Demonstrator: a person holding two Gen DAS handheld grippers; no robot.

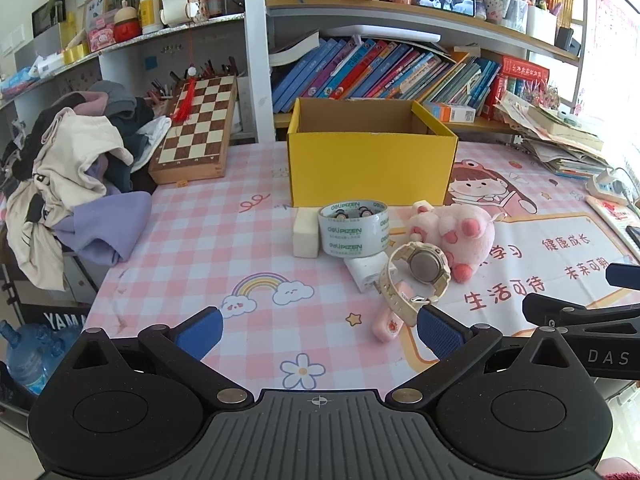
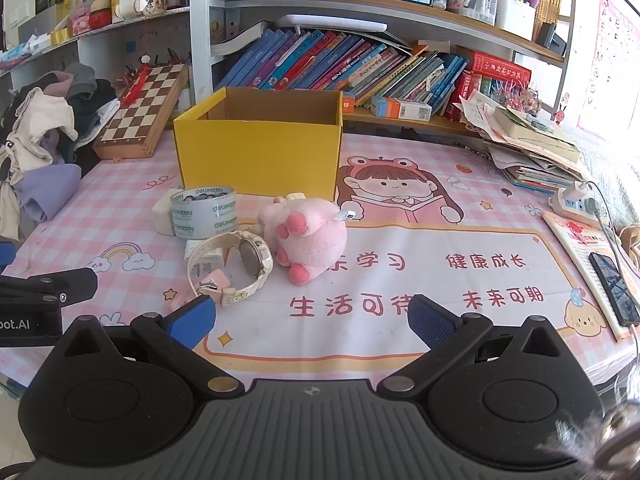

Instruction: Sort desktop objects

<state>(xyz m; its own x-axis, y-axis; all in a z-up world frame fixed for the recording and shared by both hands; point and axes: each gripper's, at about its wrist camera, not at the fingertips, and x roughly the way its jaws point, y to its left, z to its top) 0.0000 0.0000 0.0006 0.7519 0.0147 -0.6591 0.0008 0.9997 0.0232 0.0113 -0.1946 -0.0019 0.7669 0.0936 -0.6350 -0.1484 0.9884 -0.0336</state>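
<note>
An open yellow cardboard box stands on the pink checked desk mat. In front of it lie a roll of clear tape, a white eraser block, a pink plush toy, a cream wristwatch, a white charger and a small pink item. My left gripper hangs open near the mat's front, nothing between its blue pads. My right gripper is open too, to the right of the watch.
A folded chessboard leans at the back left beside a heap of clothes. Books fill the shelf behind the box. Stacked papers, a power strip and a phone sit at the right.
</note>
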